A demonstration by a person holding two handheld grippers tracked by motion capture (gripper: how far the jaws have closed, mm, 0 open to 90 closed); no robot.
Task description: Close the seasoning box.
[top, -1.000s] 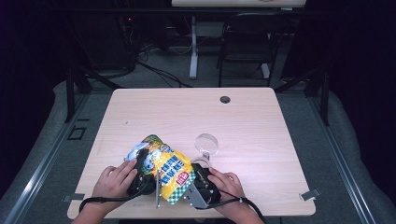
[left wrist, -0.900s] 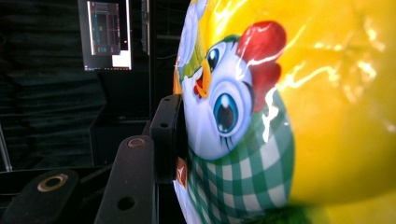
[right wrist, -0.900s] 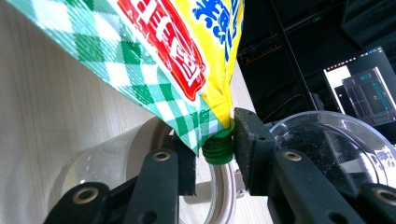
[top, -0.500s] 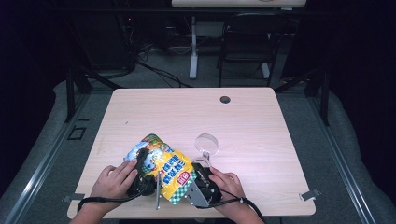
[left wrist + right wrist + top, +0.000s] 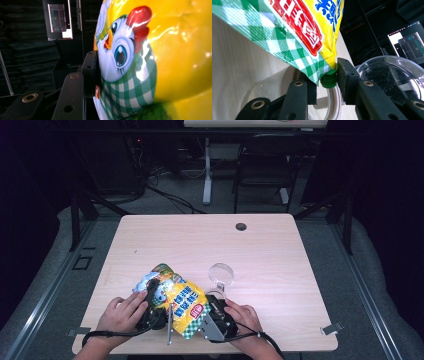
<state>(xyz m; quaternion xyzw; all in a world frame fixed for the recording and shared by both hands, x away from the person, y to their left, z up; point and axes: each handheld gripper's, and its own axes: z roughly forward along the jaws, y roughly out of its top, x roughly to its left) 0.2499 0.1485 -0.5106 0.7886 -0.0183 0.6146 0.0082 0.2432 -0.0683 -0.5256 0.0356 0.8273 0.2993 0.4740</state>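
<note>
Over the near edge of the table (image 5: 280,245), the 2 grippers carry a yellow pouch (image 5: 186,306) with a green check pattern between them. The left gripper (image 5: 152,302) clamps the pouch's printed body, 1 black pad pressed against its side. The right gripper (image 5: 325,81) is clenched on the pouch's green spout (image 5: 329,79), just beside a clear glass dish (image 5: 221,273).

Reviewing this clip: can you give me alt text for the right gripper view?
The right gripper clamps its black jaws on the green screw cap at a corner of a yellow, green-checked pouch above a light wooden table. A clear glass jar stands just behind.
</note>
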